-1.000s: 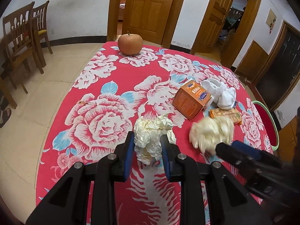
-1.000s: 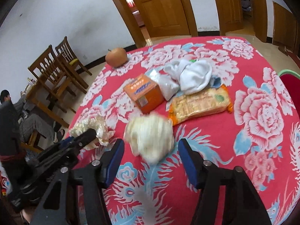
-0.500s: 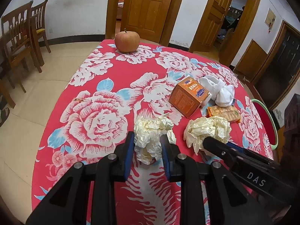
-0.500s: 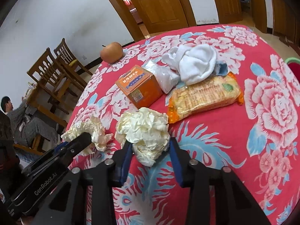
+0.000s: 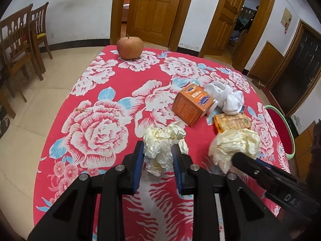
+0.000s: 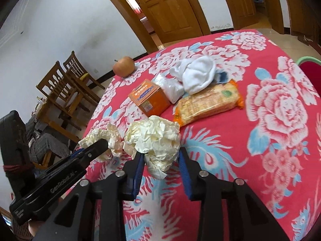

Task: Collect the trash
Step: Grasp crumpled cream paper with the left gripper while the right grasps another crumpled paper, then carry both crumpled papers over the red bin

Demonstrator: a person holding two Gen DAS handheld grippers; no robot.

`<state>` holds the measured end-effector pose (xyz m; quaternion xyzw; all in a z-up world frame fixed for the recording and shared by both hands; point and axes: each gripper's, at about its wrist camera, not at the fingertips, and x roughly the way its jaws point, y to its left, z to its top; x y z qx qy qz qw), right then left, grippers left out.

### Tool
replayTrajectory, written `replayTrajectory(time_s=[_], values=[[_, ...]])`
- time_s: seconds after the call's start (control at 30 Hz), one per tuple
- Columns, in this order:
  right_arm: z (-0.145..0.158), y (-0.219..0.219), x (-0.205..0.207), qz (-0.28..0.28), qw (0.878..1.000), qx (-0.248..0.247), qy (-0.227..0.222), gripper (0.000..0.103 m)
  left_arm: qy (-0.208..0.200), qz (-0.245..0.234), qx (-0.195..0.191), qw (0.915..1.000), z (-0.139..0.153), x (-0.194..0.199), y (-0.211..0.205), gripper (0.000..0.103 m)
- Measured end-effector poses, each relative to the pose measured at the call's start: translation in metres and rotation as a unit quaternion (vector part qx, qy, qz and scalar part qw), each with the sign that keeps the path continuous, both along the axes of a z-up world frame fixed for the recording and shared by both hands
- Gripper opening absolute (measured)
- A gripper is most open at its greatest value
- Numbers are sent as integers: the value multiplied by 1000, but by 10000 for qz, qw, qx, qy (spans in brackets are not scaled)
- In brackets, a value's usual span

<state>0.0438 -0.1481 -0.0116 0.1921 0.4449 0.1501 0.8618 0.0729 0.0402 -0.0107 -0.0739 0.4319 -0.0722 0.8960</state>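
Risk at this stage lies mainly with the right gripper (image 6: 161,160), whose jaws are closing on a crumpled cream paper wad (image 6: 154,138): the blue pads meet only the wad's lower, nearer folds, so a loose fold may slip free or tear away on lifting, dropping the bulk back onto the floral tablecloth (image 6: 230,180). The left gripper (image 5: 157,159) is clenched on a second paper wad (image 5: 162,142), pinched through its middle with crumpled paper bulging above and below the pads; a dangling lower tail may drag on the cloth. The two tools stand close side by side, so either may knock the other's load when moved. Each wad sits between its own tool's fingers at the near edge of the table. Farther off, apart from both tools, lie an orange box (image 5: 191,104), a snack packet (image 6: 208,102), a white cloth bundle (image 6: 196,74) and an apple (image 5: 130,47). A red basin with a green rim (image 5: 284,132) stands past the table's right edge.
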Motion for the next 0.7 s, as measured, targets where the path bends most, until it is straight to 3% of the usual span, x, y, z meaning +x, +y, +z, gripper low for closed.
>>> replayTrajectory(time_s=[0.7], values=[[37,-86,-48,-845,9947,218,-549,36,-407,-530,163,9976,38,-20,-53,27]])
